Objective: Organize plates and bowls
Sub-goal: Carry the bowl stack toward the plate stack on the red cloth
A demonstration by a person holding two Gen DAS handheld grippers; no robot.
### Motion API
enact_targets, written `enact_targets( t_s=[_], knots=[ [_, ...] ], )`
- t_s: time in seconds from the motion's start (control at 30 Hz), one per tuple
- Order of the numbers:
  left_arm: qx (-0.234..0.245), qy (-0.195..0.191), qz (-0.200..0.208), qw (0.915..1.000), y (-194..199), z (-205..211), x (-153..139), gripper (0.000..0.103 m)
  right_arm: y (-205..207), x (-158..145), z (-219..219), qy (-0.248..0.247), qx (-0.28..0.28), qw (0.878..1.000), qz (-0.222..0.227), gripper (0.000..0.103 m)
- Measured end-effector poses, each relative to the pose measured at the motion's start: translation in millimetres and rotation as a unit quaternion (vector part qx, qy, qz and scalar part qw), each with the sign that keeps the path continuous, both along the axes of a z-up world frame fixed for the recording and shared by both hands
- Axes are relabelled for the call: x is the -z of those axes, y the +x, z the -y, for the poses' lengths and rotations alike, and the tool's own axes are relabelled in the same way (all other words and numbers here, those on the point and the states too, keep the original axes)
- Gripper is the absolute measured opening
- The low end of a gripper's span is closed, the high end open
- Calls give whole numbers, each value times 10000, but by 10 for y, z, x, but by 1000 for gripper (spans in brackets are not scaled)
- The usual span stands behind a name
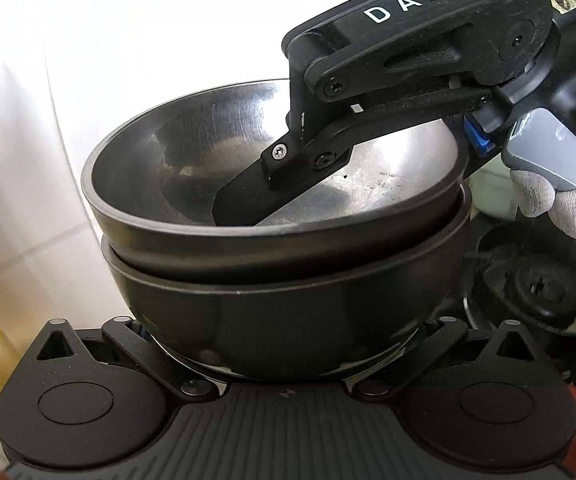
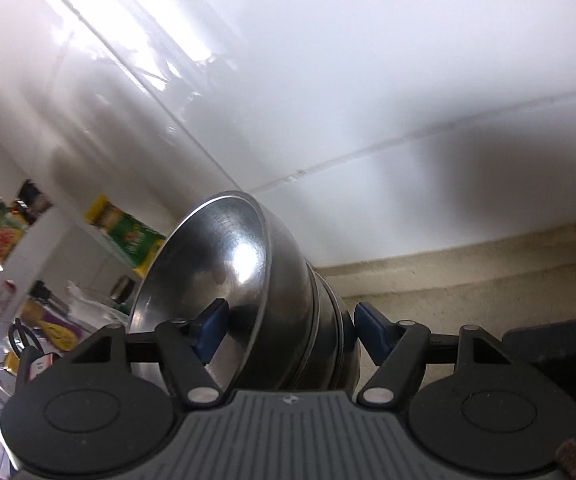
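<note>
left wrist view: two nested steel bowls (image 1: pixel 271 248) sit between the left gripper (image 1: pixel 285 344), grip unclear. right gripper (image 2: pixel 283 330) straddles their wall, spread apart. stiff, light, slippery; pinch the rim.

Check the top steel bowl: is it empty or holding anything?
Empty. The left wrist view shows bare scratched metal inside the top bowl; only a finger of the right gripper reaches in over its rim.

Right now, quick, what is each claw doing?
Left gripper: jaws hidden behind the lower dark round metal bowl; cannot tell.
Right gripper: jaws straddle the top shiny steel bowl's wall; grip unclear.
</note>
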State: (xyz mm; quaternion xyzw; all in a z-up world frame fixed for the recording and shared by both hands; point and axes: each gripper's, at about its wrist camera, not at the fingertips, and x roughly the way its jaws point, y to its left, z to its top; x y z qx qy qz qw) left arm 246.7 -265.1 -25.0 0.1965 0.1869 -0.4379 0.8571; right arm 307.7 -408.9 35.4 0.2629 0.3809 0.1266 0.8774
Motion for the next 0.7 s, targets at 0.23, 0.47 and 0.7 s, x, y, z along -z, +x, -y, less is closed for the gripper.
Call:
enact_targets(
  t_s=[0.23,0.47,0.7],
  knots=[
    [-228,-74,313,9992,-336,-217,-351,103,-194,-413,-154,-62,-218,9991,363,65],
    [-521,-57,561,9971,-727,-440,-571,103,-447,-697,-348,-49,-513,9965,663,65],
    [-887,-16,676,9938,-1198,-650,-656,103,-656,-830,-504,23,-886,9927,821,65]
  ],
)
